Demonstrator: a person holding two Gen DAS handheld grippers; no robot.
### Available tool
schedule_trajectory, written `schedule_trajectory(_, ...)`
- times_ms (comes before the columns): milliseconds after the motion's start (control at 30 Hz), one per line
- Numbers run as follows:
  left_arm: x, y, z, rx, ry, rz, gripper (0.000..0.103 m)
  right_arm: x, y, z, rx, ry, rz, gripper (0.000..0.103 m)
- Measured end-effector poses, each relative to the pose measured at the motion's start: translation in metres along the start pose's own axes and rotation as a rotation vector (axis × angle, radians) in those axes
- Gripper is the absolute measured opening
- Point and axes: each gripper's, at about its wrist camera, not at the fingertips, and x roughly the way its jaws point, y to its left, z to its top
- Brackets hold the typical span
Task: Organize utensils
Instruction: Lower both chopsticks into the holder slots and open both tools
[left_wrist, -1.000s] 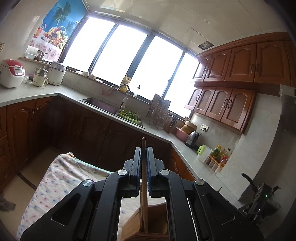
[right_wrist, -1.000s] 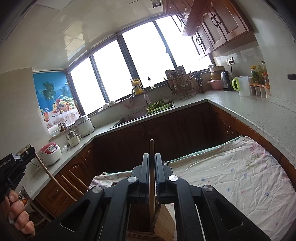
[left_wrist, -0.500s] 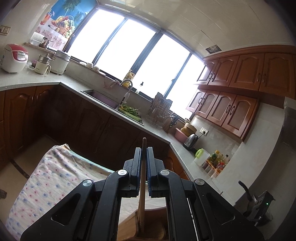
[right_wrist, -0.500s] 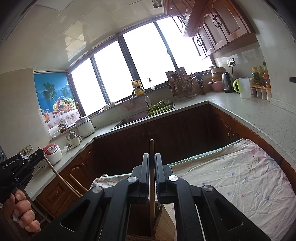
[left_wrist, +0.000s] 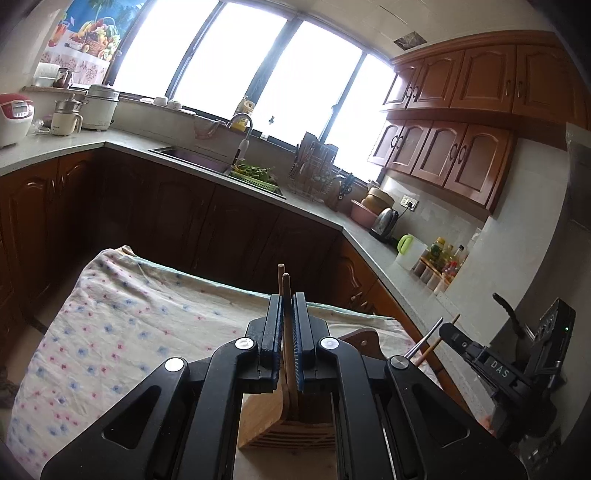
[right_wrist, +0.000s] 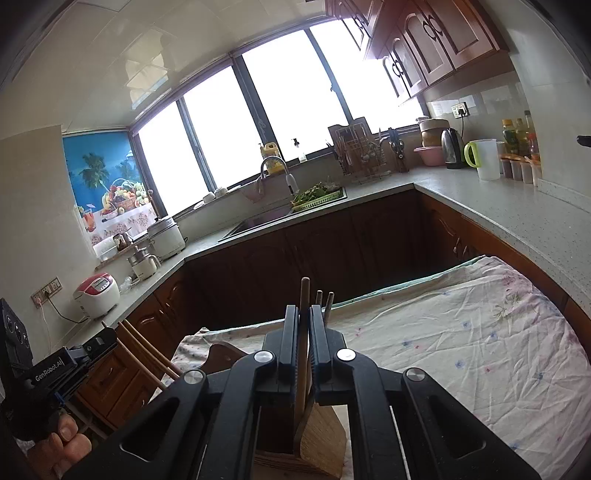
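My left gripper (left_wrist: 288, 306) is shut on a wooden utensil handle (left_wrist: 285, 291) whose lower end goes down into a wooden utensil holder (left_wrist: 291, 421) below the jaws. A second stick (left_wrist: 280, 273) rises beside it. My right gripper (right_wrist: 304, 317) is shut on another wooden handle (right_wrist: 304, 295), which also reaches into the holder (right_wrist: 317, 439). Two more sticks (right_wrist: 325, 299) stand just right of its jaws. The right gripper also shows at the right edge of the left wrist view (left_wrist: 454, 332), the left one at the left edge of the right wrist view (right_wrist: 107, 338).
The holder stands on a table under a flowered cloth (left_wrist: 122, 317), (right_wrist: 461, 332). Behind it runs an L-shaped kitchen counter (right_wrist: 480, 199) with a sink (left_wrist: 192, 158), dish rack (right_wrist: 358, 155), kettle (right_wrist: 452, 147), jug and bottles. Dark wooden cabinets stand below.
Both grippers have tilted downward over the holder, so more of the table and cloth shows. The held handles have sunk lower into the holder and other sticks came into view beside them.
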Motion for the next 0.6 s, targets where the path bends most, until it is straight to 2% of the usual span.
schedule_trajectory(333, 0.008, -0.004, 0.003, 0.015, 0.038, 0.015, 0.005, 0.002, -0.002, 0.002, 0.007, 0.035, 0.002, 0.006)
schedule_trajectory(400, 0.007, -0.004, 0.003, 0.004, 0.053, 0.020, 0.007, 0.002, -0.002, 0.003, 0.011, 0.040, 0.009, 0.011)
schedule_trajectory(467, 0.002, -0.004, 0.001, -0.007, 0.056, 0.015, 0.018, 0.000, -0.002, 0.003, 0.018, 0.046, 0.026, 0.012)
schedule_trajectory(500, -0.003, -0.003, -0.001, -0.012, 0.053, 0.014, 0.030, -0.002, -0.002, 0.003, 0.018, 0.048, 0.034, 0.019)
schedule_trajectory(533, -0.008, -0.003, -0.003, -0.019, 0.052, 0.023, 0.047, -0.006, -0.002, 0.004, 0.016, 0.044, 0.040, 0.026)
schedule_trajectory(600, -0.021, 0.001, -0.008, -0.034, 0.031, 0.027, 0.062, -0.017, -0.002, 0.003, 0.014, 0.024, 0.058, 0.060)
